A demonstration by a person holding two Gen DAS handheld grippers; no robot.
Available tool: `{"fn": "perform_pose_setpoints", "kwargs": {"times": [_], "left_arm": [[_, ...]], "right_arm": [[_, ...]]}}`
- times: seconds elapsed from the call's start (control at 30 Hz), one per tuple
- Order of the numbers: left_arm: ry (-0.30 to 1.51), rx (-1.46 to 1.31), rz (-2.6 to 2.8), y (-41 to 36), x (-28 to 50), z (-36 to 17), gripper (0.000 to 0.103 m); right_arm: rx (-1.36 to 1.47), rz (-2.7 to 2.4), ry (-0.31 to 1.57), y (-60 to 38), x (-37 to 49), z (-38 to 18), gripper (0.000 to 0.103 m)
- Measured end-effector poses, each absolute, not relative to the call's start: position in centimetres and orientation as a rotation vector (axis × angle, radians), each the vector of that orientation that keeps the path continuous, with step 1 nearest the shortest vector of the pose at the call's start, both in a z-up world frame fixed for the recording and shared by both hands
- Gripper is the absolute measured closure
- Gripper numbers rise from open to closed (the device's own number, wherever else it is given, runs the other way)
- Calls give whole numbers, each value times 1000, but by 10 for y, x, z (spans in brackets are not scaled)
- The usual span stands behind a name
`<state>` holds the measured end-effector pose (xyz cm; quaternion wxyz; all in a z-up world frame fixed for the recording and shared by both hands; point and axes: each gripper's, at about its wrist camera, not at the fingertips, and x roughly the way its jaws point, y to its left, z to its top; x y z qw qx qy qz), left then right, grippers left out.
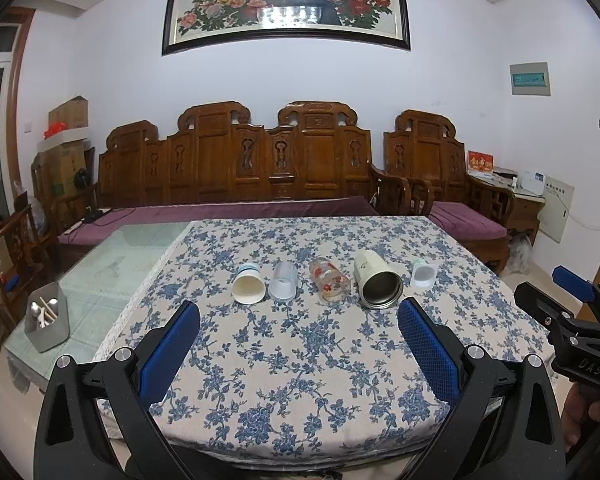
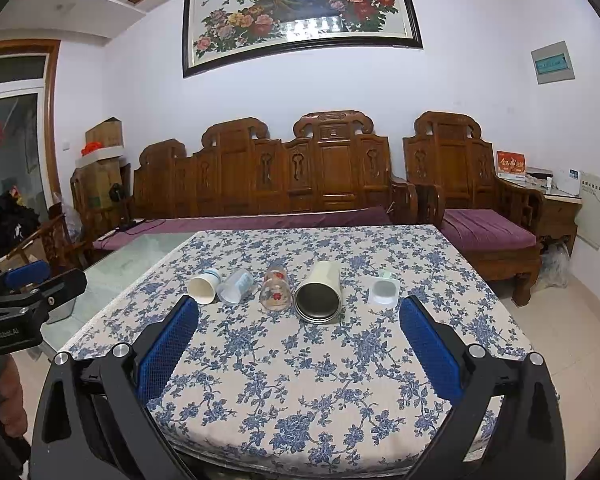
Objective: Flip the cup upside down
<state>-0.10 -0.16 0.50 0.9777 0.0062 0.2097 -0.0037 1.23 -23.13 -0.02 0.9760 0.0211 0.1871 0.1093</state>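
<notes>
Several cups lie on their sides in a row on the floral tablecloth (image 1: 300, 360), mouths toward me: a white paper cup (image 1: 248, 286) (image 2: 203, 286), a clear plastic cup (image 1: 283, 282) (image 2: 235, 286), a glass with red flowers (image 1: 330, 282) (image 2: 276, 288), a cream steel tumbler (image 1: 376, 282) (image 2: 319, 294), and a small white plastic cup (image 1: 423, 274) (image 2: 384, 290). My left gripper (image 1: 298, 312) is open and empty, short of the row. My right gripper (image 2: 298, 312) is open and empty too, also short of the row.
A grey holder with chopsticks and spoons (image 1: 47, 322) stands on the bare glass tabletop at the left. A carved wooden sofa (image 1: 260, 168) with purple cushions runs behind the table. Each gripper shows at the edge of the other's view (image 1: 572, 320) (image 2: 24, 304).
</notes>
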Motion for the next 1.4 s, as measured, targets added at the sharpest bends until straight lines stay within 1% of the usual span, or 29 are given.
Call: {"fn": "perform_pose_setpoints", "kwargs": {"times": [0.93,1.13,1.4], "left_arm": [[437,16,-5,-2,0,2,8],[499,27,-9,1,16,-10,8],[581,49,-1,10,49,-27,8]], "right_arm": [[47,223,380,-230,11,-2,2],[53,235,403,-227,18,-9,2],[43,283,471,-215,59,-36,2]]}}
